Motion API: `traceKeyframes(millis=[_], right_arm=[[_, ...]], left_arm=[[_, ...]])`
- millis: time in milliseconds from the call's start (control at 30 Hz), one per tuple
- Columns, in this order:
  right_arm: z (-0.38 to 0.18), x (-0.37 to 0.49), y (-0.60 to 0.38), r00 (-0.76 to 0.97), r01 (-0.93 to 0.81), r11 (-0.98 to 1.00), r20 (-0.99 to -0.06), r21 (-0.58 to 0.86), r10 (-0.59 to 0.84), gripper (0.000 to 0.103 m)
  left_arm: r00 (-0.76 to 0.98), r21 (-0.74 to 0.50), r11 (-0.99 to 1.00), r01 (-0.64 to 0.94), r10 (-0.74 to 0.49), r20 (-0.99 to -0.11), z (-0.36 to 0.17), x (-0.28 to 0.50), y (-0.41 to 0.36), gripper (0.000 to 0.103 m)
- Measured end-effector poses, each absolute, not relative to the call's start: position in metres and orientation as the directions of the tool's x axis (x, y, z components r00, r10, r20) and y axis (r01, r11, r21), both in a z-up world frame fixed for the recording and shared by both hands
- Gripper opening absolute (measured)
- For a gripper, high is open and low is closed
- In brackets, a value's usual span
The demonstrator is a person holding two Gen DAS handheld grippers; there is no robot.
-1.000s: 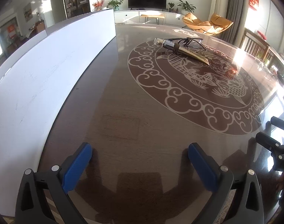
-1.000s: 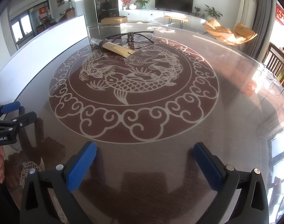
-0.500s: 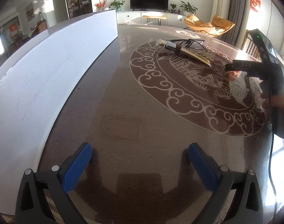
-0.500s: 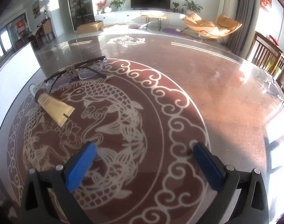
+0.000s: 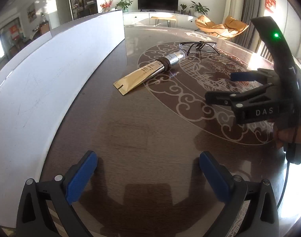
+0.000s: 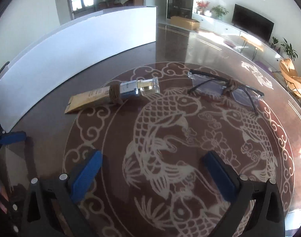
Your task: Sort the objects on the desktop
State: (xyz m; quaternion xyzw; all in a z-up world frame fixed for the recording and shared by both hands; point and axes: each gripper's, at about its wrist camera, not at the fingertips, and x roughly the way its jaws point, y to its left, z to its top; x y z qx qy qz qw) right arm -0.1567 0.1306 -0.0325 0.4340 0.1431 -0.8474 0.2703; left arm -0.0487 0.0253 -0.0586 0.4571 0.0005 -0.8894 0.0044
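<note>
While both tools hover over the worktop (image 6: 180, 45), the left tool (image 5: 148, 169) and right tool (image 6: 150, 169) gape wide, gripping nothing. Beyond them the tube (image 6: 113, 95) lies flat on the fish pattern, a band round its neck. The glasses (image 6: 227, 87) rest farther off, just beside its cap.

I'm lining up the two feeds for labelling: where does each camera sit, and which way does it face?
Left wrist: on the left tool, low over the table, facing the gold tube and glasses; its own open blue fingers show, plus the right tool and hand.
Right wrist: on the right tool, looking across the fish inlay at the tube and glasses; own open fingers show, left tool at left edge.
Shared: tube, glasses, white panel.
</note>
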Motion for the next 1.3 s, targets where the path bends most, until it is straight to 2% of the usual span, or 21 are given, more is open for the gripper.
traceKeyframes(millis=[200,433,1300], right_arm=[[-0.034,-0.102,0.206,-0.528,0.429,-0.903,-0.813,-0.005,-0.246,0.103],[-0.028,-0.076,0.228,-0.545,0.359,-0.933,-0.813,-0.008,-0.203,0.103],[-0.029,-0.076,0.227,-0.547,0.355,-0.935,-0.813,-0.012,-0.198,0.103]], left_arm=[[-0.583,0.005,-1.0,0.01,-0.009,-0.813,-0.059,-0.048,0.026,0.103],[-0.583,0.005,-1.0,0.011,-0.011,-0.813,-0.059,-0.048,0.026,0.103],[-0.583,0.005,-1.0,0.012,-0.011,-0.812,-0.059,-0.049,0.026,0.103]])
